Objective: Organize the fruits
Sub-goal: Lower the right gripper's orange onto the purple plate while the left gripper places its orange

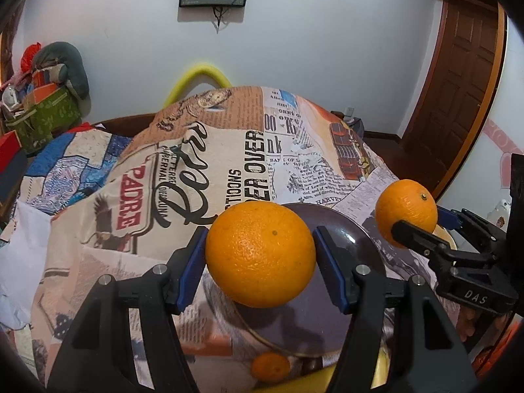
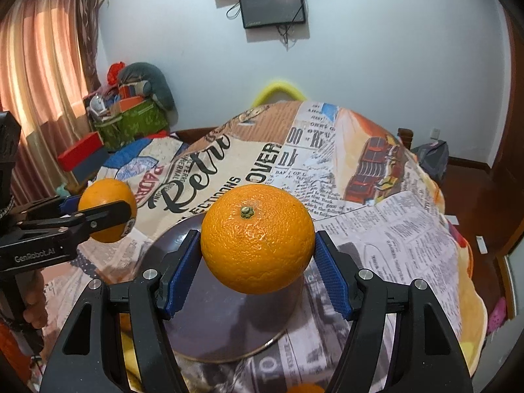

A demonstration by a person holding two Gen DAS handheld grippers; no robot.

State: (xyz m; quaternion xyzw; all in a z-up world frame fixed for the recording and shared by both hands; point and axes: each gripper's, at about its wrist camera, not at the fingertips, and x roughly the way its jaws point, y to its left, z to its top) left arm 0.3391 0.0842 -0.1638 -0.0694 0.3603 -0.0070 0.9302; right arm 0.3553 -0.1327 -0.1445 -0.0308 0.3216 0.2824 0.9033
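Fingers [image 1: 193,268] of the left gripper [image 1: 260,267] pinch a left orange [image 1: 260,253] between blue pads, above the dark plate [image 1: 353,232]. Right gripper [image 2: 257,270] likewise clamps a right orange [image 2: 257,239] over the same plate [image 2: 229,327]. Both fruits are near-round, no clear long axis. Right orange's green stem end faces up toward the camera; left orange shows only a small dark navel dot facing up and toward the camera. Skin is bright, pebbled, glossy. A third orange [image 1: 270,366] sits low on the printed cloth [image 1: 229,150] beside the plate rim, partly cut off by the gripper body. Yellow item at bottom edge is too hidden to identify.
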